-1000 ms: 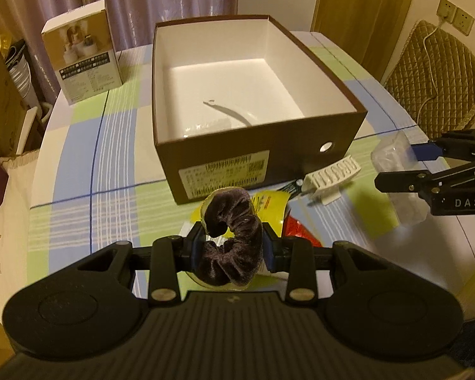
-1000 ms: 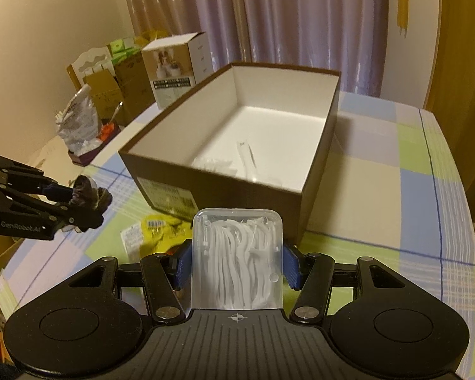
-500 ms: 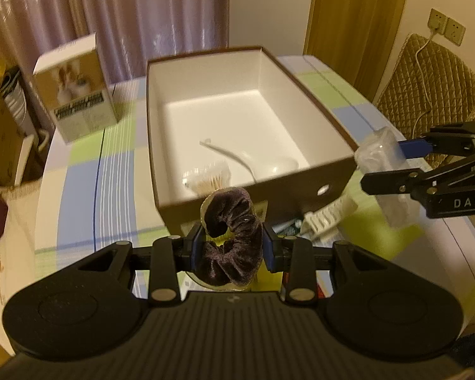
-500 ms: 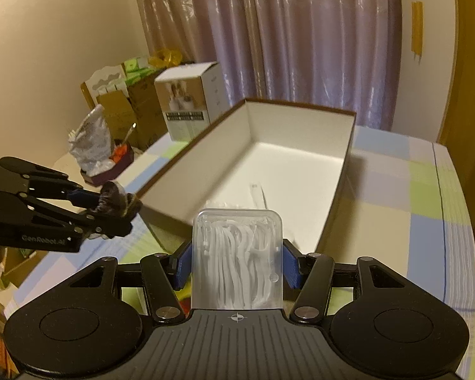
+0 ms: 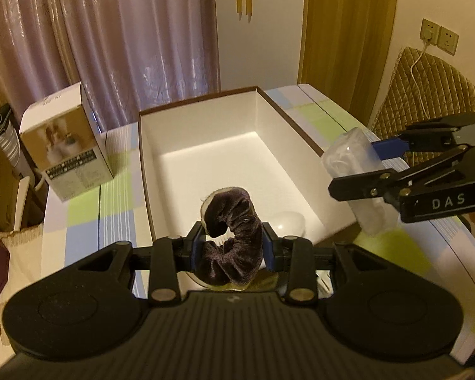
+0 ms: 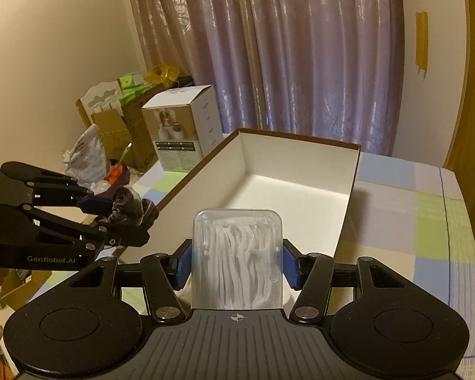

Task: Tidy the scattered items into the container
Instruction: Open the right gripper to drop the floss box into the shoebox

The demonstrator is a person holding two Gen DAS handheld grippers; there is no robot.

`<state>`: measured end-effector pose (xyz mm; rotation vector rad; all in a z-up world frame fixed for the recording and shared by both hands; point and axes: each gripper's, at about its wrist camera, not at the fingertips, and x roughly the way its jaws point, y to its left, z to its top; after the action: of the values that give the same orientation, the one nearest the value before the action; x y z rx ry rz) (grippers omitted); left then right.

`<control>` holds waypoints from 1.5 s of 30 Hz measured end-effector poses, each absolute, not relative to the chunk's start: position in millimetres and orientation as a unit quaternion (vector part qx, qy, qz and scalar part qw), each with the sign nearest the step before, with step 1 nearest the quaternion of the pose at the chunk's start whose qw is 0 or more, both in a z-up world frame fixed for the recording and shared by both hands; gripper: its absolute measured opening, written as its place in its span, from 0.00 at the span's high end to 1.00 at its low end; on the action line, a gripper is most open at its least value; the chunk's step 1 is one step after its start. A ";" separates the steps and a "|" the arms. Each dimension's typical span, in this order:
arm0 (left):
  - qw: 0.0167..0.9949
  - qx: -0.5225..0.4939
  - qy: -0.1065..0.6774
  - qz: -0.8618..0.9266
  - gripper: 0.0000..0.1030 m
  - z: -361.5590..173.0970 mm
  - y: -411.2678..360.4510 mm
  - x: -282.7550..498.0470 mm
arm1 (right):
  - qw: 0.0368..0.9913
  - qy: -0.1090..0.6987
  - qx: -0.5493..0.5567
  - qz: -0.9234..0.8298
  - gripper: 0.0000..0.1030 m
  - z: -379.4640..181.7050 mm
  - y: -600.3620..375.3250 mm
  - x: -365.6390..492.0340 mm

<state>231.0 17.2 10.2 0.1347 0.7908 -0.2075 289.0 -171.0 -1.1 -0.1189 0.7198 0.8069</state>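
Over the open shoebox (image 5: 205,145), our left gripper (image 5: 232,247) held a velvet scrunchie (image 5: 234,237), our right gripper (image 6: 237,262) a floss-pick case (image 6: 237,253); releasing short of the rim risked both landing on the worktop (image 6: 427,221).

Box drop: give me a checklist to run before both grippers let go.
1. Left gripper grips the scrunchie: ok, pads press it from both sides.
2. Right gripper grips the floss pick case: ok, pads sit on its two sides.
3. Box open, with room: ok, no lid, most of the floor bare.
4. Scrunchie past the near wall: cannot tell, it hides that edge in the left view.
5. Case over the box: not ok, in the left view it hangs outside the right wall.
6. Grippers apart: ok, a clear gap shows between them in both views.
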 end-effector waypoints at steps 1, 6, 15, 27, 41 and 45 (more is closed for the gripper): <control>0.915 0.067 0.384 -0.101 0.69 11.0 17.8 236.6 | 0.856 0.343 -0.058 0.382 0.43 -3.2 -168.8 292.6; 0.914 0.074 0.386 -0.101 0.69 10.0 21.4 265.6 | 0.854 0.354 -0.060 0.376 0.43 -12.7 -156.9 320.4; 0.899 0.071 0.419 -0.108 0.69 -8.8 26.0 337.5 | 0.842 0.383 -0.092 0.368 0.43 -43.3 -129.6 366.7; 0.867 0.051 0.486 -0.096 0.69 -56.8 39.3 399.6 | 0.809 0.412 -0.168 0.385 0.43 -79.7 -112.2 407.1; 0.859 0.071 0.496 -0.109 0.69 -71.3 33.1 408.0 | 0.785 0.386 -0.265 0.405 0.43 -103.9 -94.3 411.6; 0.857 0.070 0.499 -0.108 0.69 -73.5 34.2 408.3 | 0.785 0.368 -0.268 0.420 0.11 -100.5 -94.6 408.0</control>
<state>408.3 34.2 -73.5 0.1470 1.0486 -0.2273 408.0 -94.6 -100.5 -0.5789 0.7930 0.9064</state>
